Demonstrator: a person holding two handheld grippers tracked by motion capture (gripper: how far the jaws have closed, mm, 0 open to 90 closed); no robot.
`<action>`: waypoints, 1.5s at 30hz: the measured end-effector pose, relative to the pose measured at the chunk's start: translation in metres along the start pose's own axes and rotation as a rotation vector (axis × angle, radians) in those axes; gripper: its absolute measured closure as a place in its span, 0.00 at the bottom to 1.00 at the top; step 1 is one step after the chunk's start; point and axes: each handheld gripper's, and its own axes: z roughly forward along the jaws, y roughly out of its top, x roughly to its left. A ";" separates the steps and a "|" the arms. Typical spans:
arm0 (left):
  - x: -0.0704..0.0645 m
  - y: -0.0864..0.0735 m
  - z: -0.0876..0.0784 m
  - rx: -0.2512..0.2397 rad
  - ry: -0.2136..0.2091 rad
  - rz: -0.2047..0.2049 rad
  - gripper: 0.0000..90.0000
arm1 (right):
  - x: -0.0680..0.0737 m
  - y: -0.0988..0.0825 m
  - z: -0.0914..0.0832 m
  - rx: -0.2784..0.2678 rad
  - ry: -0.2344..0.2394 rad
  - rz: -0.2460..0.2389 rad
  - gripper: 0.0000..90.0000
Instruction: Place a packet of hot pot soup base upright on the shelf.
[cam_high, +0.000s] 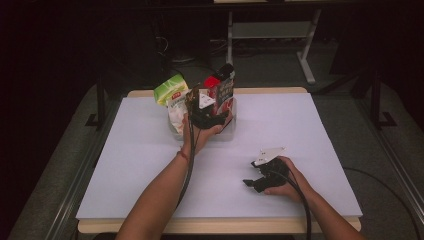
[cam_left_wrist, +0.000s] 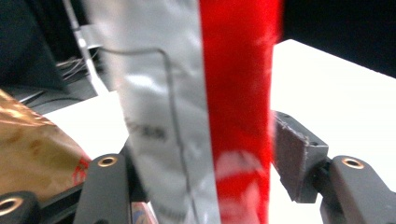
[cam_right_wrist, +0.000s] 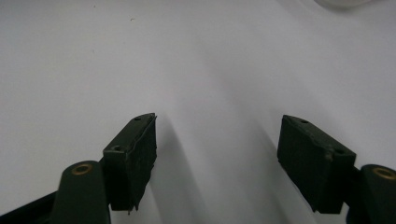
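A clear plastic bin (cam_high: 229, 131) at the back middle of the white table holds several snack packets: a green one (cam_high: 170, 87), a white one (cam_high: 176, 114) and a dark one with a red top (cam_high: 225, 86). My left gripper (cam_high: 204, 106) reaches into the bin from the near side. In the left gripper view a silver and red packet (cam_left_wrist: 187, 93) stands upright between the jaws of the left gripper (cam_left_wrist: 205, 163); the right pad (cam_left_wrist: 299, 156) sits just beside its red edge without pressing on it, and the packet hides the left pad. My right gripper (cam_high: 251, 181) rests open on the table, nothing between its pads (cam_right_wrist: 135, 154).
A brown-gold packet (cam_left_wrist: 32, 144) lies at the left of the left gripper view. The white table top (cam_high: 280, 125) stretches around the bin, with its front edge near the person's forearms. Desk legs (cam_high: 305, 55) and cables stand on the dark floor behind.
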 end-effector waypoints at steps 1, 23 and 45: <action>0.000 0.000 -0.003 0.002 -0.003 0.002 0.42 | 0.000 0.000 0.000 0.001 -0.001 0.001 0.30; 0.002 -0.005 -0.061 -0.031 -0.043 0.169 0.49 | 0.002 0.002 -0.003 -0.004 -0.010 -0.012 0.31; 0.006 -0.030 -0.120 0.021 -0.094 0.297 0.39 | 0.004 0.007 -0.014 -0.047 -0.048 -0.020 0.31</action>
